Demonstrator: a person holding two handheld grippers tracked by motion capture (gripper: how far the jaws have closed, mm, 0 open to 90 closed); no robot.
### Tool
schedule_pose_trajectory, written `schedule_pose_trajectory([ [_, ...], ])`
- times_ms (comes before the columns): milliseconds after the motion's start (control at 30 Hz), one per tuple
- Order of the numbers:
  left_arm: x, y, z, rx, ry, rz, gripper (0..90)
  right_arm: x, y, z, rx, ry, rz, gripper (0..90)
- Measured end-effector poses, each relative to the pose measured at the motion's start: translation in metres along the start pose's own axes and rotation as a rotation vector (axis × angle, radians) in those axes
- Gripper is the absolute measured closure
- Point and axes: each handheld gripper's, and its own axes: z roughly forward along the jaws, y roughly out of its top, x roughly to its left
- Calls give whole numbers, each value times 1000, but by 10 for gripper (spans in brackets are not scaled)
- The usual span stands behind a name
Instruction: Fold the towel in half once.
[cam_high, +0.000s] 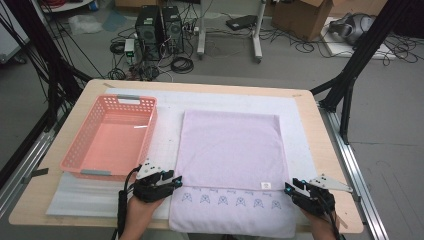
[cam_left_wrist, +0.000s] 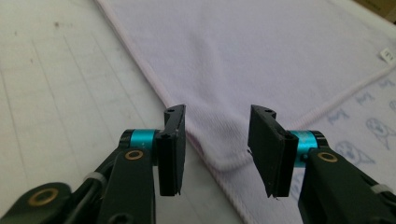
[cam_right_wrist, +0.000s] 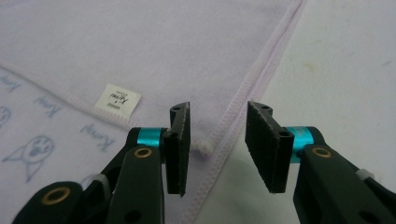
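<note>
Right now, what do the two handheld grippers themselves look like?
Both are black. The left gripper and right gripper each carry a grey three-cornered plate on top and trail a black cable. Up close, the left gripper and right gripper show flat black pads, turquoise collars, brass-coloured pivot rings and white zip ties. No sleeves are visible.

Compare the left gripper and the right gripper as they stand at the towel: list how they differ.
The left gripper sits at the near left corner of the folded towel, beside the pink basket; the right gripper sits at the near right corner, by the table's right edge.
The left gripper's jaws straddle a rounded folded corner; the right gripper's straddle a stitched hem with a small tuft, near the white label.
Both are open, holding nothing.
</note>
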Motion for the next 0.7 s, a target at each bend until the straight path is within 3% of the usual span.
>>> schedule_pose_trajectory([
  [100,-4,-5,-1,22,25,-6,611,3,-2,-2,-1,6,2,622],
  [300,-7,-7,0,25,52,2,656,12,-4,3,42,-25,-77,689],
  [433,-7,-7,1,27,75,7,712,10,-4,3,41,-42,-52,791],
  [500,-9,-7,2,28,76,24,823,10,-3,4,45,-44,-55,848],
  [700,-12,-7,2,14,95,57,867,12,-2,4,54,-51,-61,860],
])
